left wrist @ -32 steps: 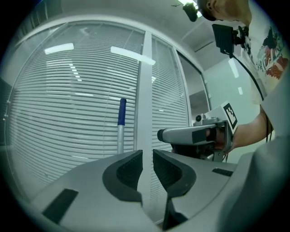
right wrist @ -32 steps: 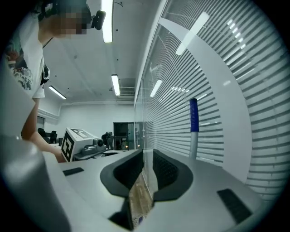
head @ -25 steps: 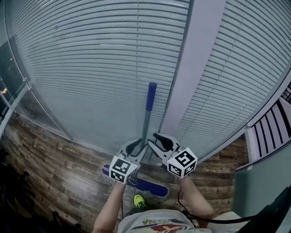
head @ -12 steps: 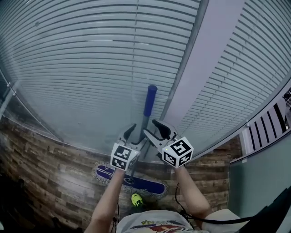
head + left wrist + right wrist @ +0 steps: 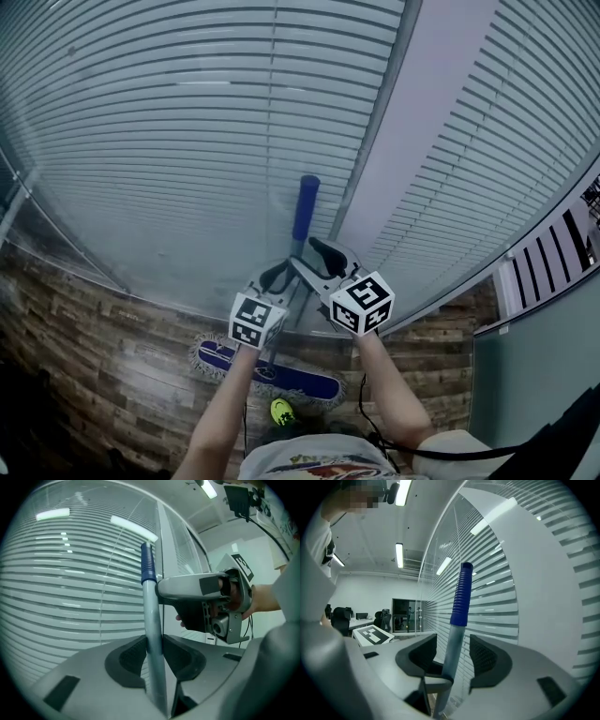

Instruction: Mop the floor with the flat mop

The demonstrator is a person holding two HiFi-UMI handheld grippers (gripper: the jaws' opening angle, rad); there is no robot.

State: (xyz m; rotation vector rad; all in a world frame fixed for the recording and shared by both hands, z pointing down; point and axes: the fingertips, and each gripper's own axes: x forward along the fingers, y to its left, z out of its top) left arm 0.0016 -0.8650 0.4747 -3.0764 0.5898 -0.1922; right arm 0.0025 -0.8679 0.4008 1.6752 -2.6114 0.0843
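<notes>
Mop handle (image 5: 151, 602) was clamped by the just-closing left gripper (image 5: 153, 645); the right gripper (image 5: 453, 656) (jaws just opened, loose around it) gave no hold, so one-handed pushing risked twisting.

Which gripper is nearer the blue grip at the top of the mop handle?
Right. The right gripper straddles the pole just below the blue grip, jaws just opened off it; the left gripper sits lower, jaws just closed on the pole.

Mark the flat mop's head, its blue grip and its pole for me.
flat mop head (image 5: 300, 379): head view, blue pad, right half.
blue grip (image 5: 305, 206): head view, middle of the grip.
mop pole (image 5: 152, 616): left gripper view, grey shaft below the grip.
</notes>
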